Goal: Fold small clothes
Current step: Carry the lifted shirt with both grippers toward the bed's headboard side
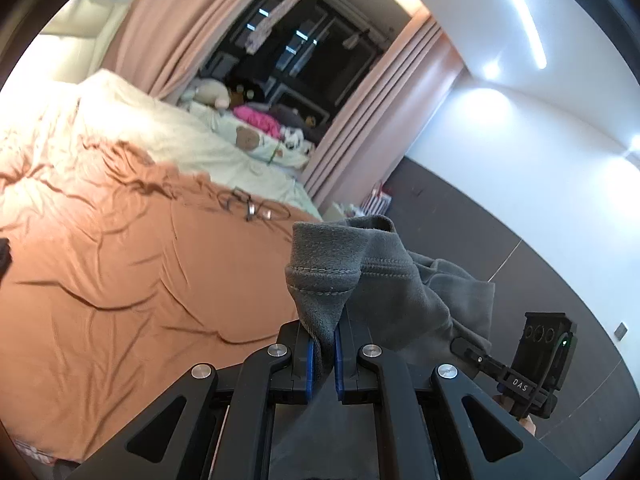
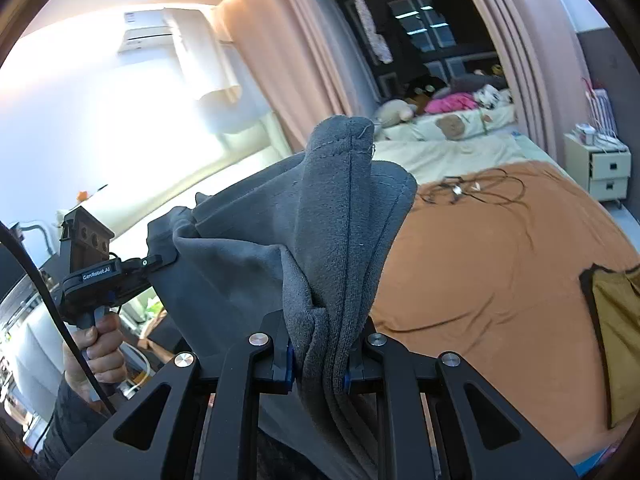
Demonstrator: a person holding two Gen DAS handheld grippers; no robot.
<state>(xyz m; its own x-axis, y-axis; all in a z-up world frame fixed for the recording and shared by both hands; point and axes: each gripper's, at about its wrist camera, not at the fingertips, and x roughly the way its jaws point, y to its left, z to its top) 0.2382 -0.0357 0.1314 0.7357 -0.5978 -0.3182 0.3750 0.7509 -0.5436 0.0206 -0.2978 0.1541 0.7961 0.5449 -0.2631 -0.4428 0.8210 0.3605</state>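
**Two wrist views, both facing the bed**

My left wrist camera looks along its fingers across the rumpled orange bedsheet [image 1: 120, 280] toward the dark window [image 1: 304, 60], very close to the grey fleece garment [image 1: 360, 280]. My right wrist camera faces the same sheet [image 2: 500, 260] and window [image 2: 432, 28], the garment [image 2: 320, 240] filling its centre. Both share the bed's far edge.
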